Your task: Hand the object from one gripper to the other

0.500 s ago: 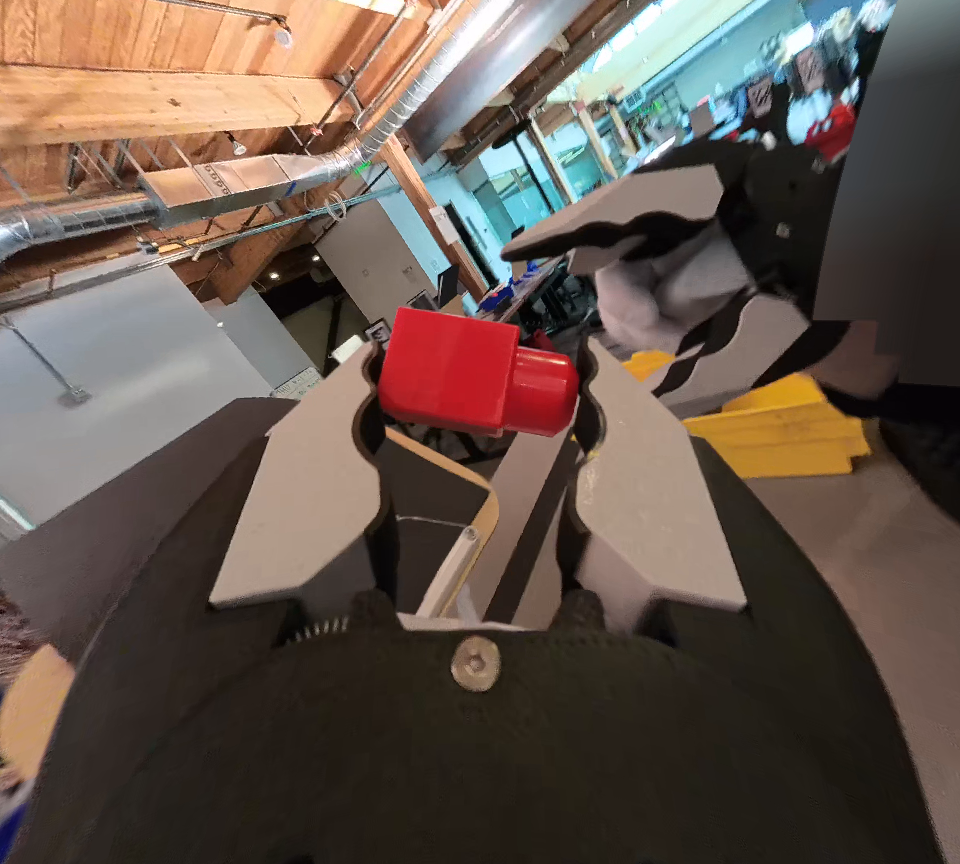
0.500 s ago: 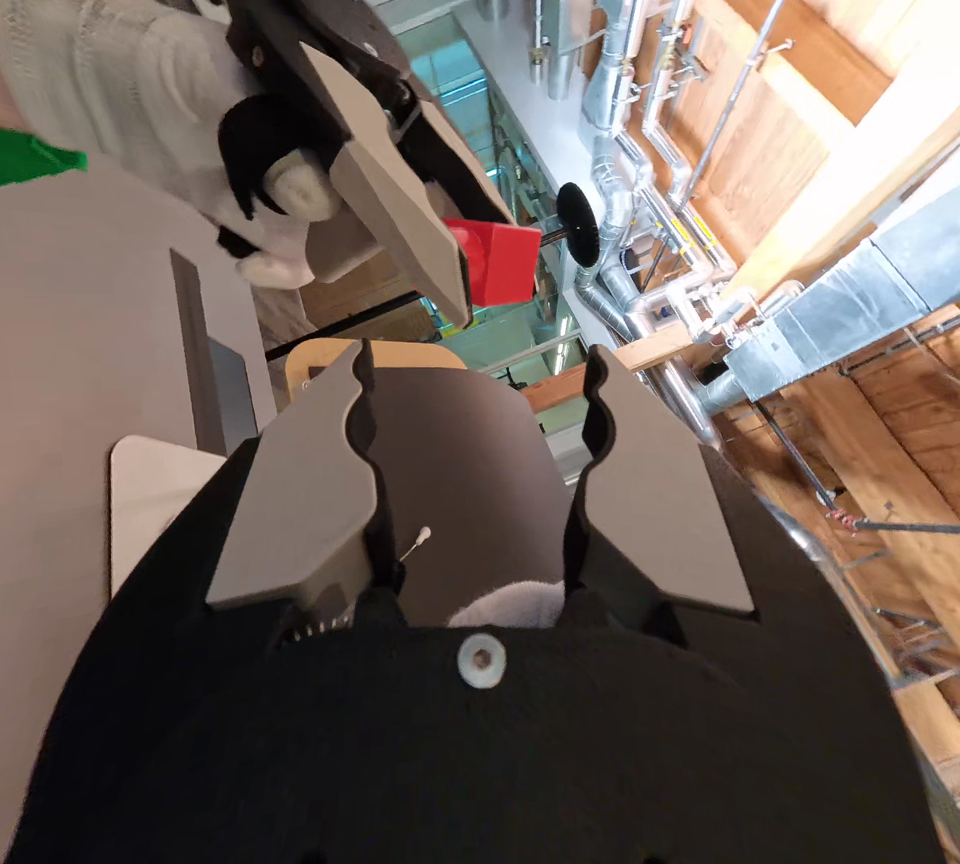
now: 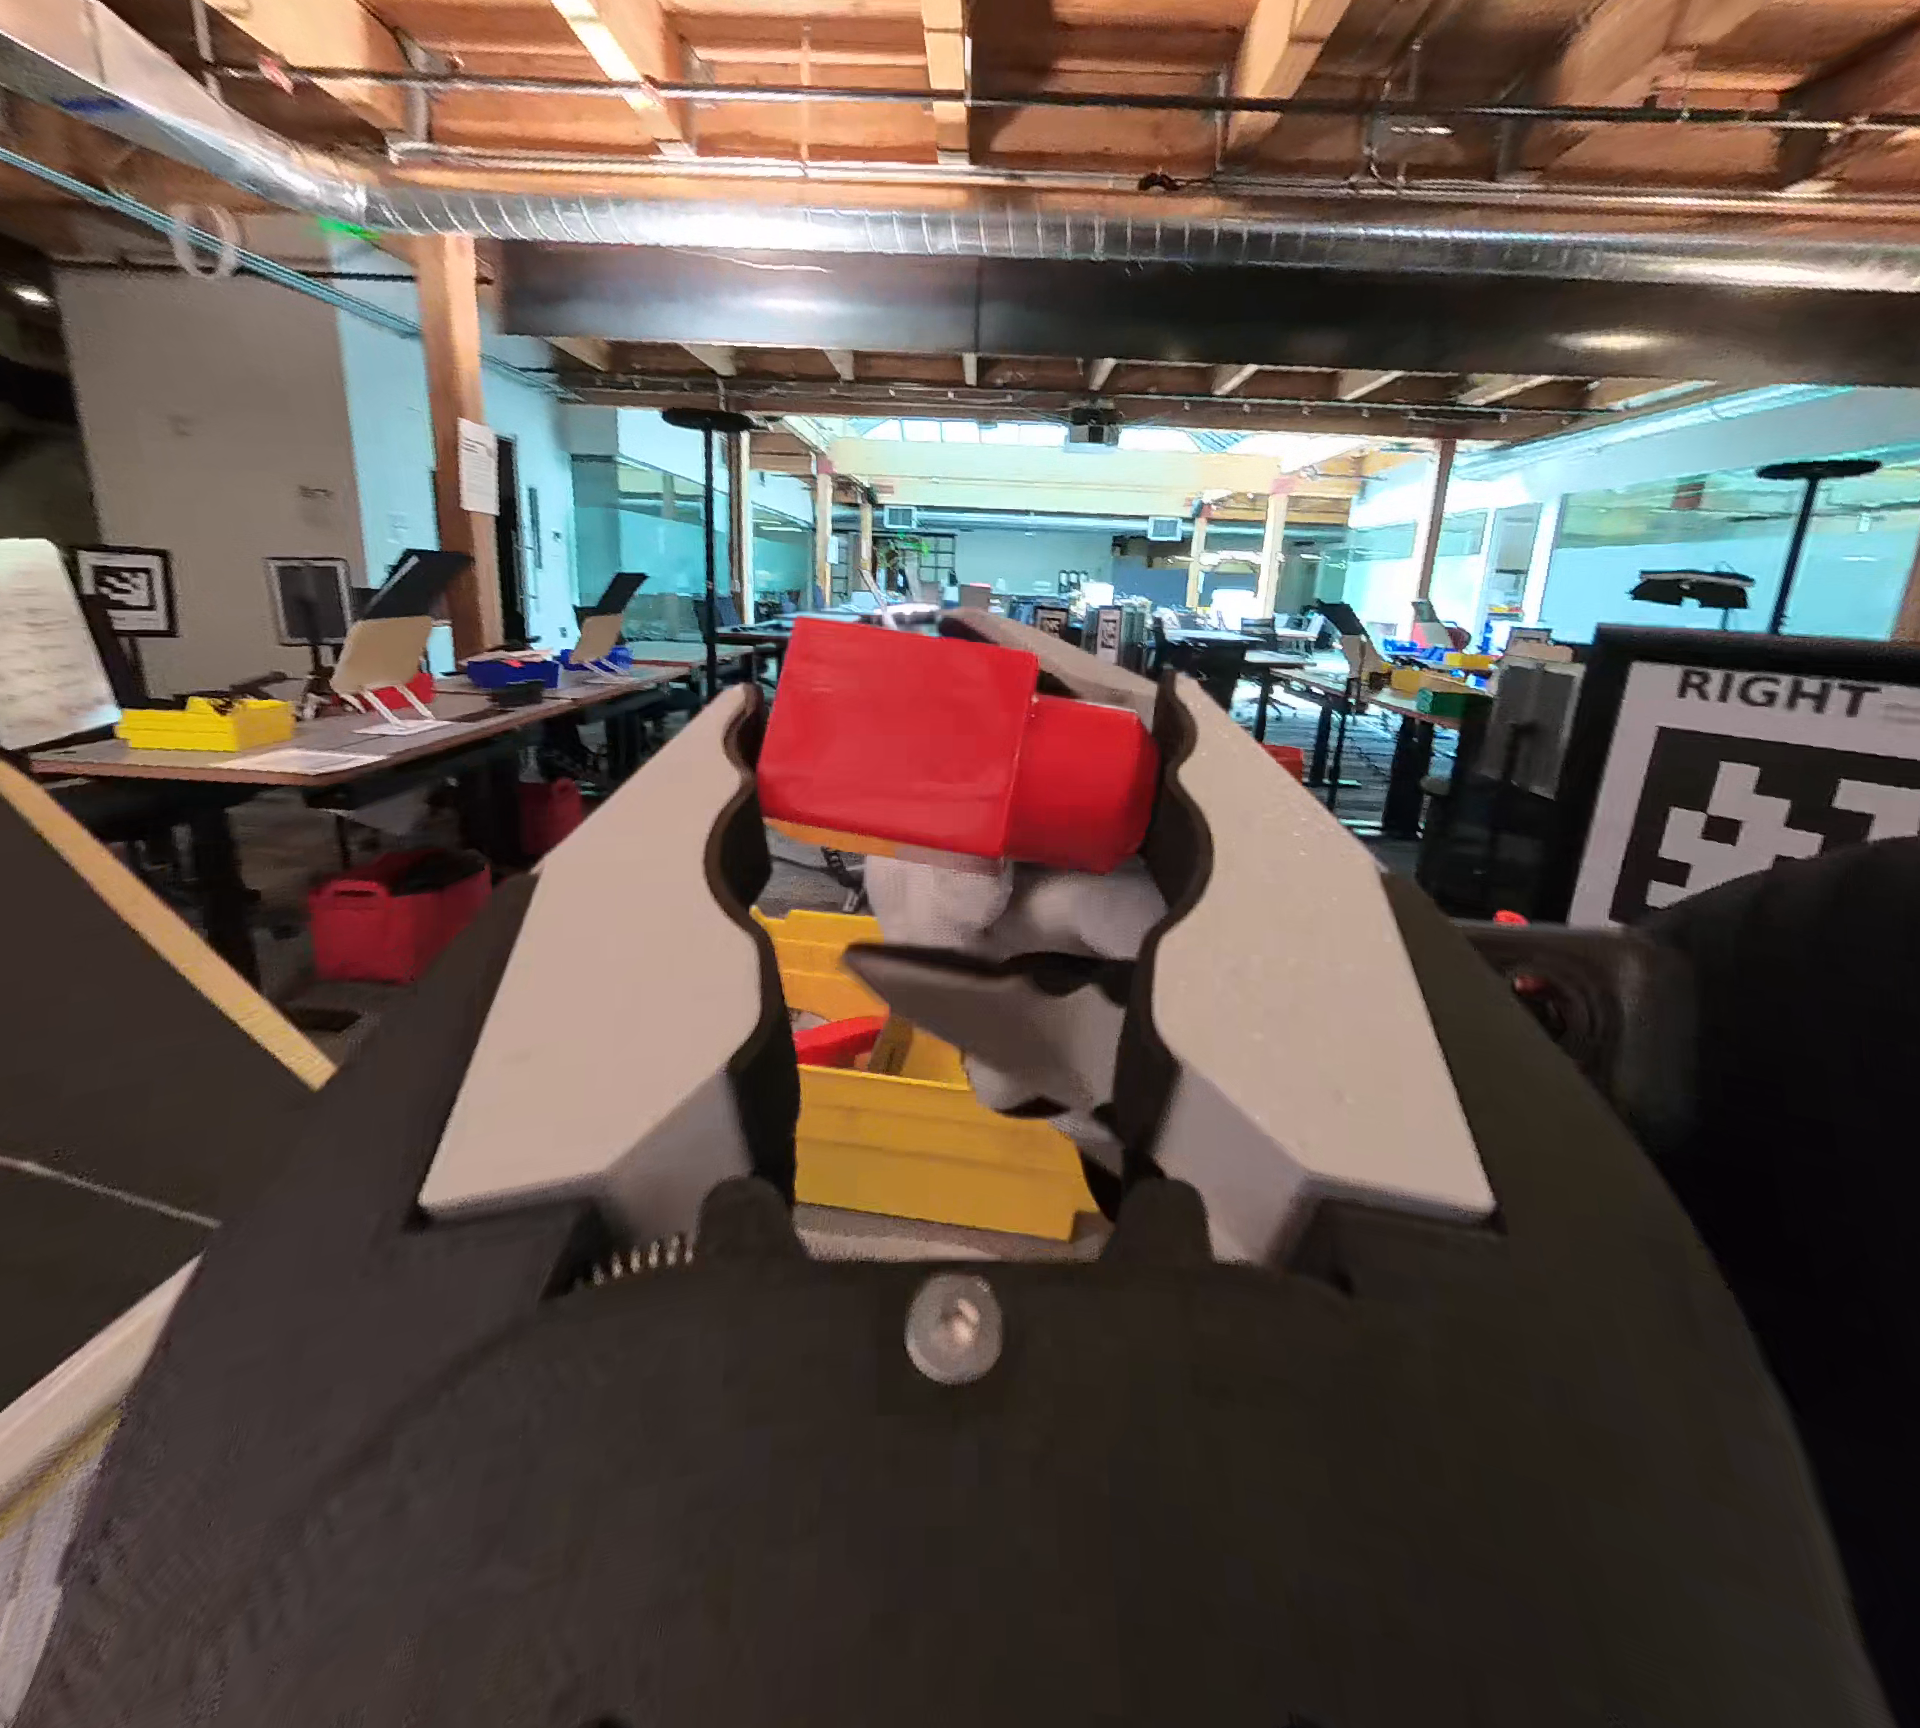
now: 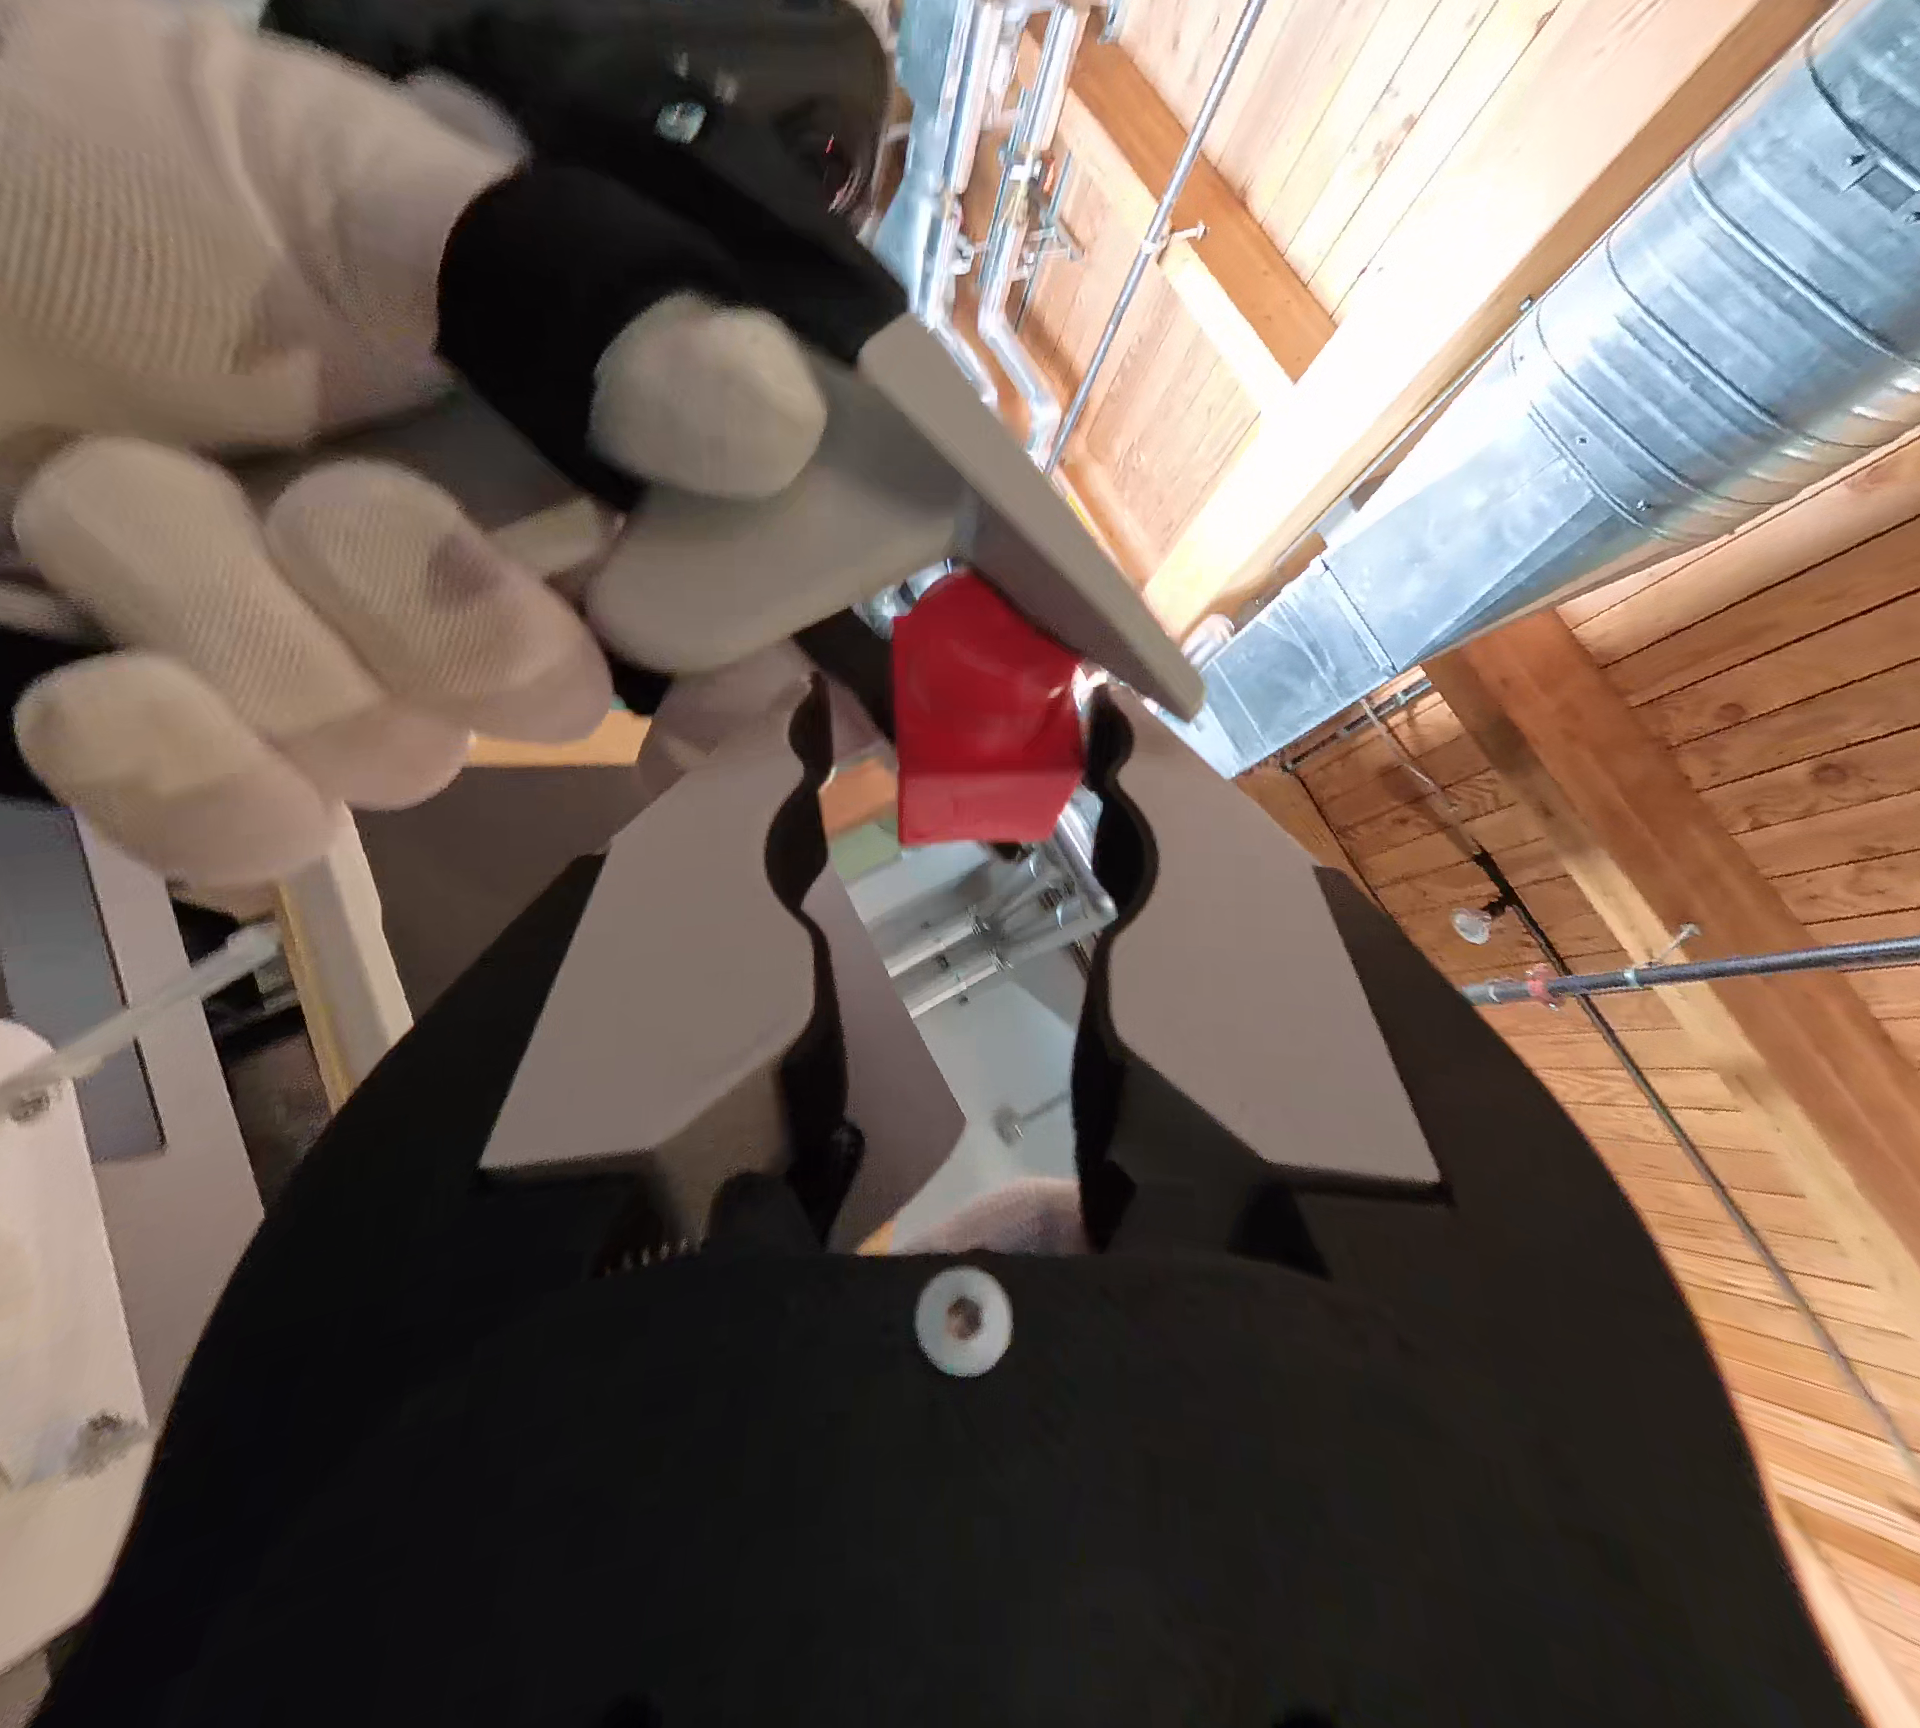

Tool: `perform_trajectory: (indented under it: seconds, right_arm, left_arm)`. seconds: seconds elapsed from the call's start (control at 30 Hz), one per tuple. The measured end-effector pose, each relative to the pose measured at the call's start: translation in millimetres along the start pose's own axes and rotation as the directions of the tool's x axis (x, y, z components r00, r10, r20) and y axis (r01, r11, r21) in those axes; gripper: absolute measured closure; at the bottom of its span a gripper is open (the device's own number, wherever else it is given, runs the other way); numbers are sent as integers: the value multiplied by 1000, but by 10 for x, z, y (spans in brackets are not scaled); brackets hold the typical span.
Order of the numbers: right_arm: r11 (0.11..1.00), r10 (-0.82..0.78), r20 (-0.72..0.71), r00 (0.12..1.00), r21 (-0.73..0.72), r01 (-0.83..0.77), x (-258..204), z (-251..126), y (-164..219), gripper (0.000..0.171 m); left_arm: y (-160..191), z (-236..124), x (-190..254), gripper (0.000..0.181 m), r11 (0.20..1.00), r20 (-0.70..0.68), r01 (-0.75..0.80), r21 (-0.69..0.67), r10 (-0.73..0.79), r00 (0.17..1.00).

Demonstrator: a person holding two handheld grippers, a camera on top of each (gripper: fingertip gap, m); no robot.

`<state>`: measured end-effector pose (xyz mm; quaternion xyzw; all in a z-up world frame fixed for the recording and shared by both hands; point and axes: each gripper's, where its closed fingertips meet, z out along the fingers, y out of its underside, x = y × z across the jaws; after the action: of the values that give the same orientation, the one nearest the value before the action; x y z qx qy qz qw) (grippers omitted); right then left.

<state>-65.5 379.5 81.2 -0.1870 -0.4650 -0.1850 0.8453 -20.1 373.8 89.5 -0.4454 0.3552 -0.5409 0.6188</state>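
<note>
A red block with a round stub (image 3: 914,743) is clamped between the tips of my left gripper (image 3: 956,722), held up in the air. My right gripper (image 4: 956,712) has its jaws partly closed around the same block (image 4: 977,743). The block touches its right finger, and a gap shows at the left finger. In the left wrist view the right gripper's fingers (image 3: 966,987) stand above and below the block, with a white-gloved hand (image 3: 987,909) behind. In the right wrist view a left gripper finger (image 4: 1039,556) crosses above the block, held by a gloved hand (image 4: 260,452).
A yellow bin (image 3: 925,1148) sits below the grippers. A black-and-white marker board (image 3: 1766,785) stands at the right, and a black panel (image 3: 104,1003) at the left. Tables (image 3: 312,743) and a red tote (image 3: 395,920) are farther off. The right wrist view faces ceiling ducts (image 4: 1662,348). Only a small space, under 4 cm, lies between the two pairs of fingers.
The right gripper has closed in on the block from a distance, and its jaws have narrowed around it. The left gripper has tilted down from the ceiling to level, still holding the block.
</note>
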Motion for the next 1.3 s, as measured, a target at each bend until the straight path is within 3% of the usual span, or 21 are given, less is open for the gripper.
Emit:
perform_trajectory:
  seconds: [0.13, 0.63, 0.73, 0.9, 0.97, 1.0, 1.07, 1.17, 1.23, 1.3]
  right_arm:
    - [999, 32, 13, 999, 39, -32, 31, -39, -52, 138]
    - [994, 81, 86, 993, 61, -86, 48, -77, -18, 139]
    - [992, 111, 85, 990, 51, -116, 103, -79, 35, 139]
    - [936, 345, 118, 931, 28, -350, 263, -75, 164, 139]
    - [843, 528, 167, 833, 10, -537, 316, -64, 218, 139]
    - [771, 625, 207, 753, -12, -637, 316, -53, 247, 139]
    - [584, 789, 300, 537, -89, -807, 267, -38, 302, 139]
    - [345, 883, 409, 228, -239, -907, 137, -62, 345, 139]
    - [278, 891, 434, 129, -300, -913, 95, -91, 373, 139]
    - [309, 869, 487, 89, -392, -867, -45, -176, 354, 139]
  left_arm:
    - [39, 0, 8, 109, 999, -52, 47, 15, -46, 998]
    - [98, -9, 47, 113, 995, -110, 98, -21, -100, 989]
    - [101, -20, 29, 107, 999, -84, 44, -30, -46, 995]
    - [51, -86, -62, 104, 962, 60, -267, -50, 270, 961]
    - [19, -133, -179, 101, 887, 173, -451, -101, 462, 870]
    - [11, -167, -283, 98, 810, 250, -562, -168, 587, 770]
    - [0, -208, -385, 97, 598, 320, -740, -307, 797, 512]
    - [101, -168, -409, 91, 219, 237, -837, -501, 965, 110]
    - [208, -110, -383, 89, -8, 131, -830, -558, 987, -97]
    - [279, -76, -380, 89, -100, 72, -810, -578, 982, -172]
